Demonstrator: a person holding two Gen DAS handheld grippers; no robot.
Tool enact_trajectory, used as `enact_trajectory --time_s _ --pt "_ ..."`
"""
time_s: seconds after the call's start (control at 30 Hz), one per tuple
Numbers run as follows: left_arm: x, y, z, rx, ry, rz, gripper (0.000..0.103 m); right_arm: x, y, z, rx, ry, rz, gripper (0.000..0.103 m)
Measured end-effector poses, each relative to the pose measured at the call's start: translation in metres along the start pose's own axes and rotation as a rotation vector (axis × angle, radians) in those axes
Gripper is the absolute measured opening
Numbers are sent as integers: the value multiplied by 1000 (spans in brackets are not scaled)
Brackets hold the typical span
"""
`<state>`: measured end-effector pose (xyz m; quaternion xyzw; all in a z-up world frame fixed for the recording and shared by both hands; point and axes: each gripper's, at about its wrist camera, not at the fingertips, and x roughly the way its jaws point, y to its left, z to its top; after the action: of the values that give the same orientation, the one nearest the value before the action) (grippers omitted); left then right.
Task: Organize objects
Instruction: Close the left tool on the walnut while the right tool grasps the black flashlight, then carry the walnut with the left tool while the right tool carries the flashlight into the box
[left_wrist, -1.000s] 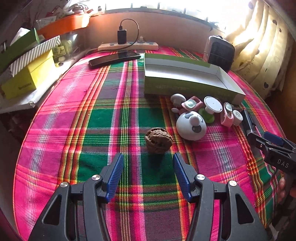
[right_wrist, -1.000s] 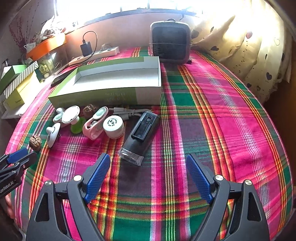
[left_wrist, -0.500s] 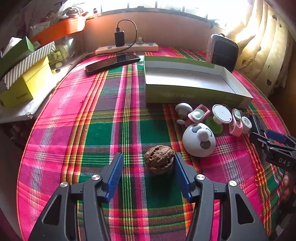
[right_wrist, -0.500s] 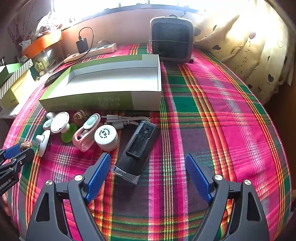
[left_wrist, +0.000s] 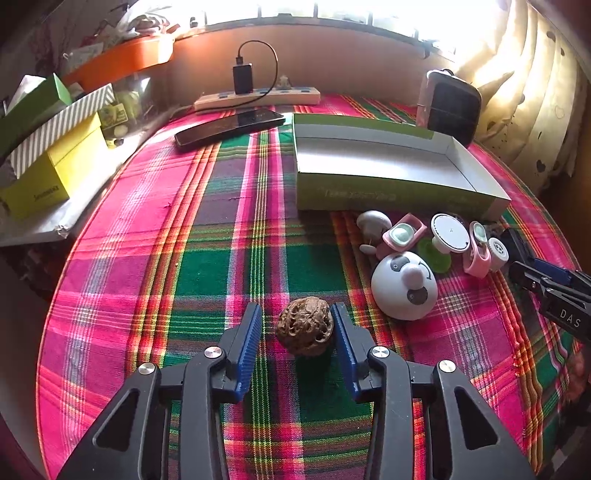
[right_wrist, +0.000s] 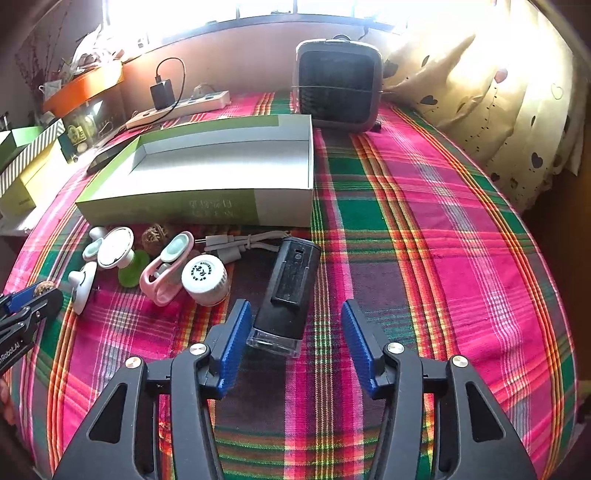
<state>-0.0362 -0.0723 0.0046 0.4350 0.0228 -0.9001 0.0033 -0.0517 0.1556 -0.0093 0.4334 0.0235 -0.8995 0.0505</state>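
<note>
A: Where does the left gripper (left_wrist: 297, 323) stand?

B: Its 2 blue pads flank the walnut (left_wrist: 304, 326) on the plaid cloth (left_wrist: 166, 258). The jaws have just been closing; the right pad is at the shell, while a slim gap shows at the left pad, so it is spread around the nut, not yet pinching it.

A: And the right gripper (right_wrist: 291, 334)?

B: Its jaws have also just been closing. The near, clear end of the black device (right_wrist: 290, 291) lies between them, close to the left pad, well off the right one. Spread too, nothing pinched.

A: What else lies there?

B: Just right of the walnut is a white panda dome (left_wrist: 404, 291). Beyond it a cluster: a white cap (right_wrist: 205, 275), a pink clip (right_wrist: 166, 271), a round white-and-green piece (right_wrist: 120, 254), a grey cable (right_wrist: 240, 243), a 2nd walnut (right_wrist: 154, 236). Behind them sits the open green box (right_wrist: 207, 205), its inside bare.

A: Further back?

B: A phone (left_wrist: 229, 127), a power strip (left_wrist: 258, 98) and a small fan (right_wrist: 338, 86).
</note>
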Motion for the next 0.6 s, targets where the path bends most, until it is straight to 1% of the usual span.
enact_trajectory --time_s 0.03,0.1,0.17,0.3,0.6 --pt "0 1 0 -1 -1 2 33 0 0 0 -2 -1 1 46" --pt "0 2 0 -3 -2 5 30 -1 0 0 -8 -3 5 37" --pt "0 3 0 -5 -3 8 28 -1 0 -1 -11 -5 6 31" --pt "0 3 -2 -5 -5 7 28 -1 -1 0 -10 -5 11 29" --pt "0 2 -2 -8 -3 5 28 -3 -2 -1 -6 -9 24 29"
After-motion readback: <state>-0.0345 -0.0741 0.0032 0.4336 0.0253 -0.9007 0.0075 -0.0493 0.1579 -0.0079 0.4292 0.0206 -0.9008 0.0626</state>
